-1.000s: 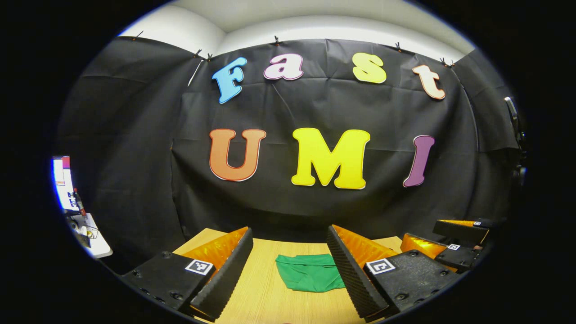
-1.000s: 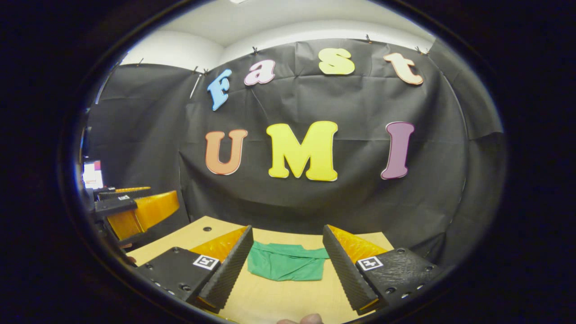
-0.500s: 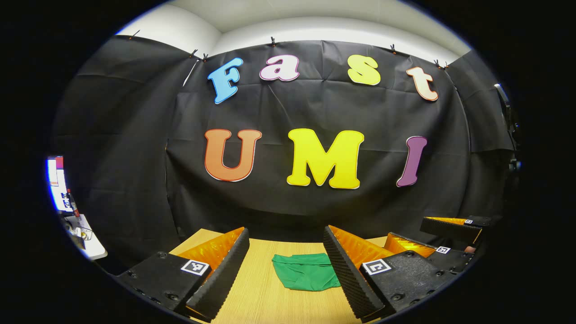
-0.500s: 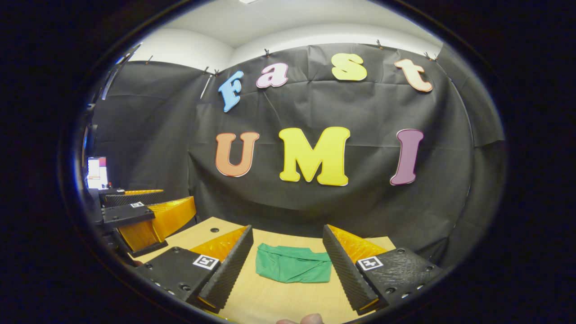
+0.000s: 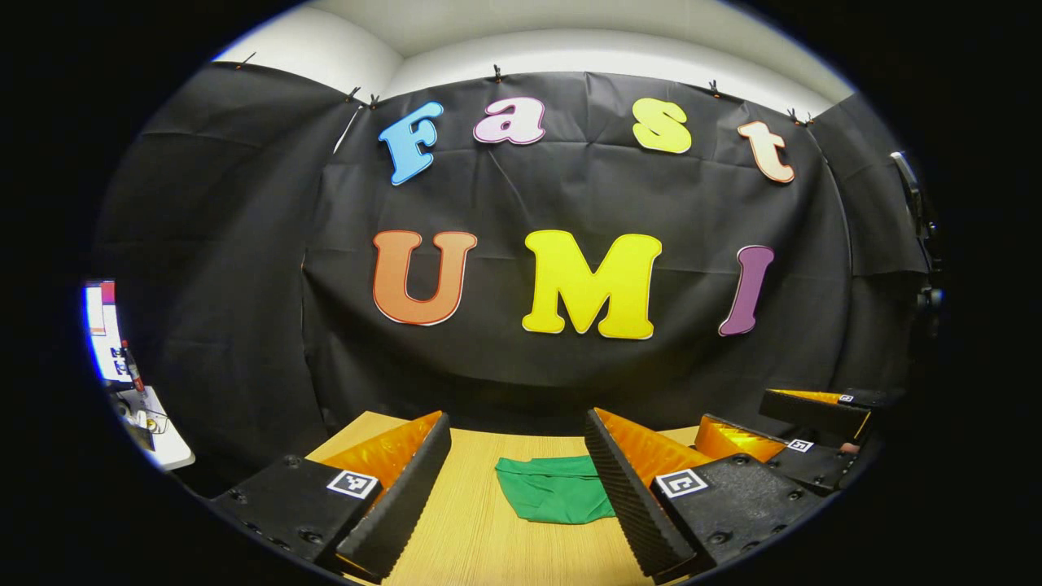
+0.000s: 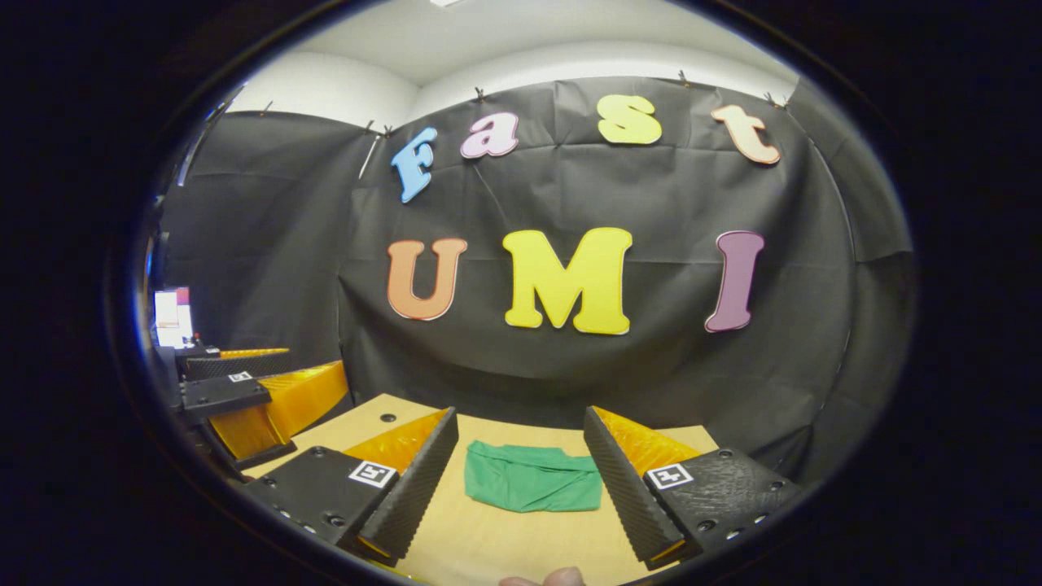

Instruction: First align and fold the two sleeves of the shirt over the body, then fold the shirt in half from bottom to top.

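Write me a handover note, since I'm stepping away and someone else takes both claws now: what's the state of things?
Left claw: open, holding nothing, raised above the table.
Right claw: open, holding nothing, also raised.
Green shirt: lying on the table ahead of both claws as a compact bundle, touched by neither.
Done: it looks folded, sleeves in and halved, though layers can't be checked from here.
Left: probably nothing; confirm the fold is neat.

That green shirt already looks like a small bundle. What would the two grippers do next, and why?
Probably nothing more than draw back and rest. The shirt lies on the table as a compact folded packet with no sleeves sticking out, so the folding looks done. The left gripper and the right gripper are both open, hold nothing and sit short of the cloth.
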`<act>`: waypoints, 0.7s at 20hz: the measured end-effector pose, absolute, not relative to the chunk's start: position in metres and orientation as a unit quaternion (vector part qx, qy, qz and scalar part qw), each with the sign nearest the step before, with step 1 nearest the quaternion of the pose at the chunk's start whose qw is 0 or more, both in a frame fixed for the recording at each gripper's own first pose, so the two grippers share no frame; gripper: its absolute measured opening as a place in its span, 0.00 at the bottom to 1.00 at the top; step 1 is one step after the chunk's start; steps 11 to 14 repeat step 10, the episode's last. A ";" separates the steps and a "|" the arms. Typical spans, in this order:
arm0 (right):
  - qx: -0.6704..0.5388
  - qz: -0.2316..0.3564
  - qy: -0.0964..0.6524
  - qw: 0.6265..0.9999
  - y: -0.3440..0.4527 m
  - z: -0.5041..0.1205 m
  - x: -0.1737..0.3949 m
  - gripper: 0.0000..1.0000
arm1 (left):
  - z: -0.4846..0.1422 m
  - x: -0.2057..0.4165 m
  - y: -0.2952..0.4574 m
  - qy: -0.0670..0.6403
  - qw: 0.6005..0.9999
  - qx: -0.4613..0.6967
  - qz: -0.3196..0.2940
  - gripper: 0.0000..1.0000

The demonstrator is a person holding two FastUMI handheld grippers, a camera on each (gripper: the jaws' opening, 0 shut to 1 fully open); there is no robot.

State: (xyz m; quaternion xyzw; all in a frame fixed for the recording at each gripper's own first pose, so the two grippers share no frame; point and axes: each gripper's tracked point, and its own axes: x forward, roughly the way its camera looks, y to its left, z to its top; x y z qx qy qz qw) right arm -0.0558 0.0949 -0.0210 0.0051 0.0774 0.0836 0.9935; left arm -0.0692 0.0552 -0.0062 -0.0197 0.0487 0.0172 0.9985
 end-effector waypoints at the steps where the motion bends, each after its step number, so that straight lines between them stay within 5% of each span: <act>1: 0.006 0.082 0.075 0.994 0.094 -0.020 -0.054 0.96 | -0.004 -0.070 0.056 0.046 0.999 -0.018 0.017 1.00; 14: 0.006 0.073 0.076 0.994 0.090 -0.019 -0.050 0.95 | -0.005 -0.065 0.053 0.048 0.999 -0.022 0.010 1.00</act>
